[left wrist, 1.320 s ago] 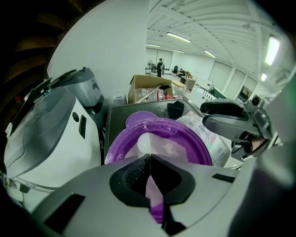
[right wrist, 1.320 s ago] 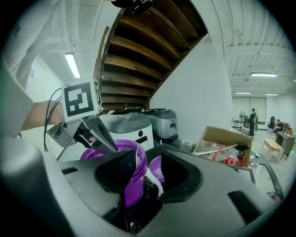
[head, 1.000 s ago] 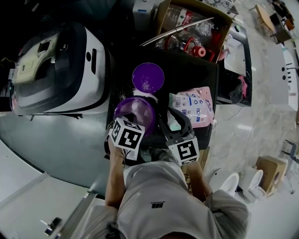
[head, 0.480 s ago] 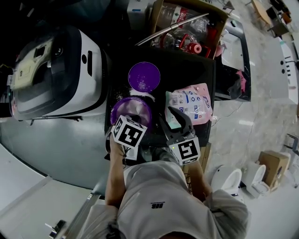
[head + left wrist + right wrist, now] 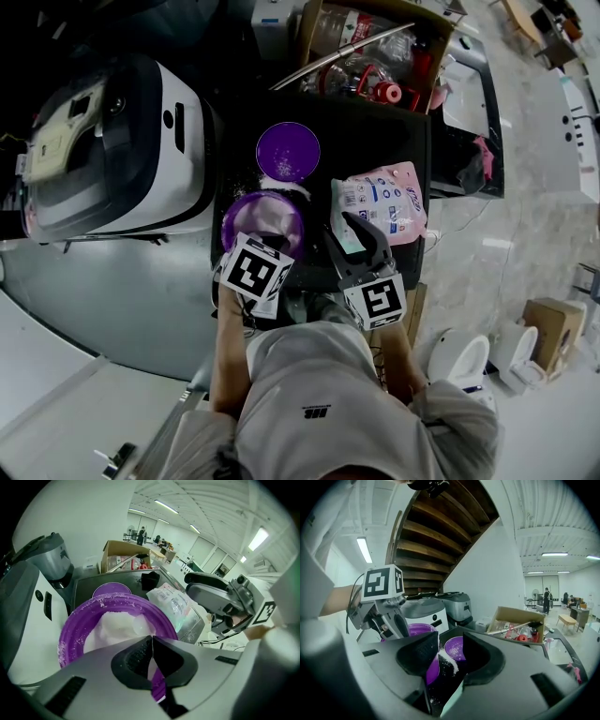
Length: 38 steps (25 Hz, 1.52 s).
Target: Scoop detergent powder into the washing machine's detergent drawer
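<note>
Detergent powder (image 5: pixel 117 625) heaped white in the purple bowl (image 5: pixel 75 620), at the edge of the black table (image 5: pixel 375 141) nearest the washing machine (image 5: pixel 178 178). My left gripper (image 5: pixel 151 641) is clamped tight on the bowl's near rim. My right gripper (image 5: pixel 450 656) stands part open, gripping nothing, beside the pink pouch (image 5: pixel 384 202); beyond its jaws lie a purple lid (image 5: pixel 454 648) and spilled grains.

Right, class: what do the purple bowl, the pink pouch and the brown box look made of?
Purple bowl: likely plastic, translucent with a smooth rim. Pink pouch: flexible plastic film, probably; it shows creases and sheen. Brown box: cardboard, matte, with open flaps.
</note>
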### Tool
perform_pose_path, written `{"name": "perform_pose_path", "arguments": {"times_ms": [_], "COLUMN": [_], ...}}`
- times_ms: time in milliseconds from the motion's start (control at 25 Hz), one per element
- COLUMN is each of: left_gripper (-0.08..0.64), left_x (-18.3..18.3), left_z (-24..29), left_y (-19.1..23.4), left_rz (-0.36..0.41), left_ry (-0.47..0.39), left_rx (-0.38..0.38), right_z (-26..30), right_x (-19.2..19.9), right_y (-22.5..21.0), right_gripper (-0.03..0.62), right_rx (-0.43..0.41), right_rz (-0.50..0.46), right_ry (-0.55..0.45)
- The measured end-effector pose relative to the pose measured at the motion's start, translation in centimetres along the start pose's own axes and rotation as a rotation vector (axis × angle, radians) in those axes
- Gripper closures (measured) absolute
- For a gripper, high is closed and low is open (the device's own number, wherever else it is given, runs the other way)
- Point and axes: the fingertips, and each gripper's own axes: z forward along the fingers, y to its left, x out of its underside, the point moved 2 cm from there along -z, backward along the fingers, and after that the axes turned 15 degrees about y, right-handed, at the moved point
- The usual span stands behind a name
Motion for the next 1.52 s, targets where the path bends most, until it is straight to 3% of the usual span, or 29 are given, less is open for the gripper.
{"name": "perform_pose_path", "arguments": {"times_ms": [480, 960, 1320, 1520], "left_gripper": [0.543, 0.543, 0.543, 0.543], "left_x": [2.0, 3.8, 5.0, 5.5], "left_z": [-1.3, -2.1, -2.7, -2.7], "left_y": [-2.0, -1.8, -1.6, -1.9], "left_rz": [-0.027, -0.159, -0.235, -0.278], "left_ry": [-0.072, -0.255, -0.382, -0.449], "left_rx": [0.089, 0.144, 0.094, 0.104], "right_z": [-0.9, -1.6, -1.8, -2.0], "right_x": [0.7, 2.4, 2.6, 3.0], "right_y": [1.4, 3.4, 5.8, 6.6], "right_gripper": [0.428, 0.428, 0.428, 0.428], "right_rx": [-0.006, -0.028, -0.060, -0.072], "right_rz": [-0.014, -0.058, -0.067, -0.081], "right_ry": [-0.006, 0.031, 0.060, 0.057]}}
